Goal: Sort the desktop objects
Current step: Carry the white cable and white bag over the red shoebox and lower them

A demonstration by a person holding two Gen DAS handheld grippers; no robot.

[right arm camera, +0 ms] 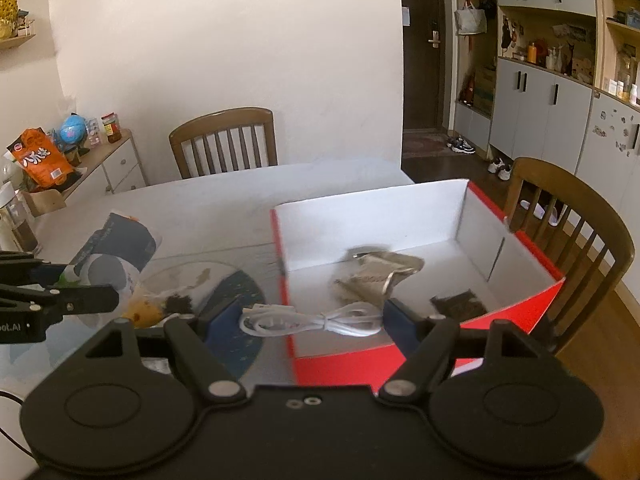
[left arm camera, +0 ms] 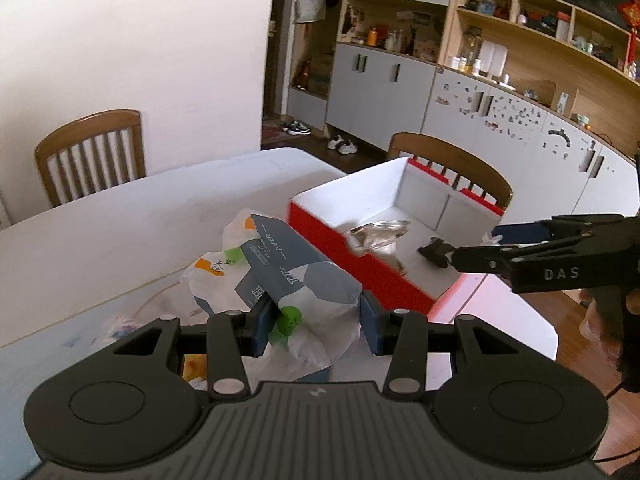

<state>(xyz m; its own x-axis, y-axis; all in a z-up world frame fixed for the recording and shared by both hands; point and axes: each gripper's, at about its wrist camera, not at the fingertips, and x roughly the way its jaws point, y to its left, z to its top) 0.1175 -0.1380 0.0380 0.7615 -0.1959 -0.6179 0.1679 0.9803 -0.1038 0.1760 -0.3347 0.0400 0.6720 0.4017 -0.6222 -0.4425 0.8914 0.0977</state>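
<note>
Between the left gripper's (left arm camera: 316, 316) blue-padded jaws sits a soft tissue pack (left arm camera: 288, 280), its crinkled plastic wrap printed grey-blue, white, orange and green; the jaws pinch it from both sides and hold it above the white tabletop (left arm camera: 120, 220). At 1 o'clock from the pack stands an open box (left arm camera: 320, 226), red cardboard outside and smooth white inside, rectangular with upright walls. Inside it lie a clear, shiny crumpled wrapper (left arm camera: 376, 236) and a small dark item (left arm camera: 434, 250) that is too blurred to name. From 3 o'clock in the left wrist view the right gripper (left arm camera: 472, 254) reaches over the box's near corner.

In the right wrist view, that gripper's (right arm camera: 314, 322) jaws stand fairly wide, with a bundled white cable (right arm camera: 312, 322), thin and glossy and tied at its middle, stretched between the blue pads; whether the pads actually press its ends I cannot tell. The cable hangs over the box's (right arm camera: 372, 208) red left wall. Beyond it on the box floor lie the wrapper (right arm camera: 380, 276) and a flat dark packet (right arm camera: 458, 304). At 9 o'clock the left gripper (right arm camera: 108, 294) holds the pack (right arm camera: 116, 252) over a round clear plate (right arm camera: 188, 280) bearing yellow and dark scraps. Two slatted wooden chairs (right arm camera: 224, 140) stand at the tabletop's far sides.
</note>
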